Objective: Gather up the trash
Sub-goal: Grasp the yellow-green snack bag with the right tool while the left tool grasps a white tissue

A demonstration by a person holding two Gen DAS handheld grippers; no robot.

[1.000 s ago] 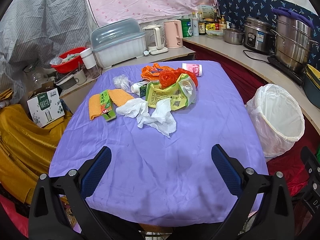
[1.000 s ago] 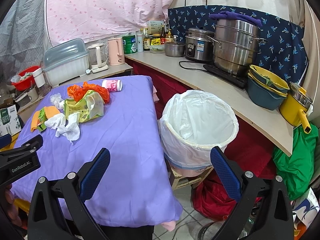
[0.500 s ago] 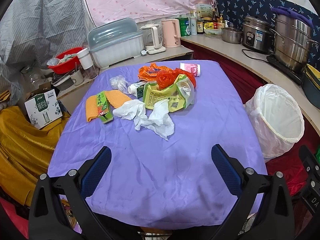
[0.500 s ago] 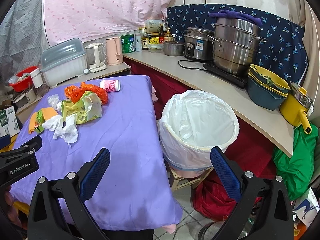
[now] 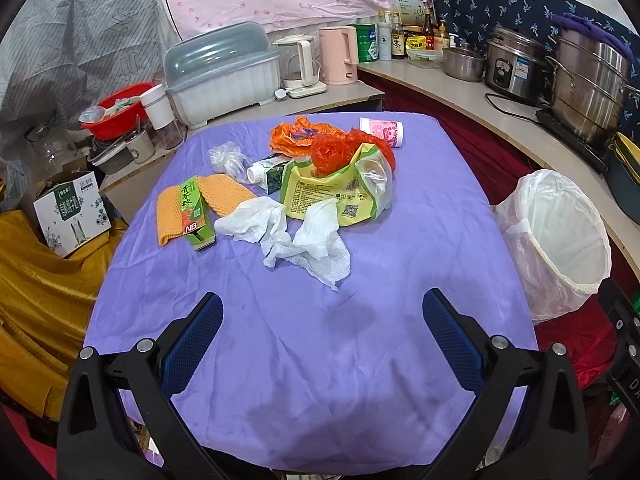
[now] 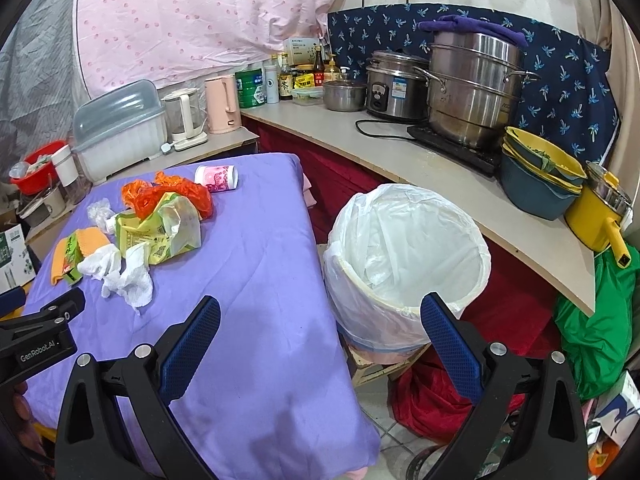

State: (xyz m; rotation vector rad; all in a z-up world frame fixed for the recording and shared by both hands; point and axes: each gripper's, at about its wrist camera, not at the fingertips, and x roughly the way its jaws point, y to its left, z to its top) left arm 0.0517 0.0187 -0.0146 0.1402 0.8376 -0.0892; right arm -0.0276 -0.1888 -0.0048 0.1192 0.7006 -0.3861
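My left claw [image 5: 322, 320] gaped empty over the bench [image 5: 360, 360], right claw [image 6: 320, 324] likewise, green carton [image 5: 195, 212] lay lengthwise pointing away, bin [image 6: 408, 264] upright.

The left hand-held gripper [image 5: 322, 330] is held wide apart and empty over the purple-clothed counter [image 5: 360, 360]. Ahead, crumpled white tissues [image 5: 296, 232] are seen lying against a yellow-green snack bag [image 5: 332, 196] — a white-lined trash bin [image 5: 560, 240] stands to the right.
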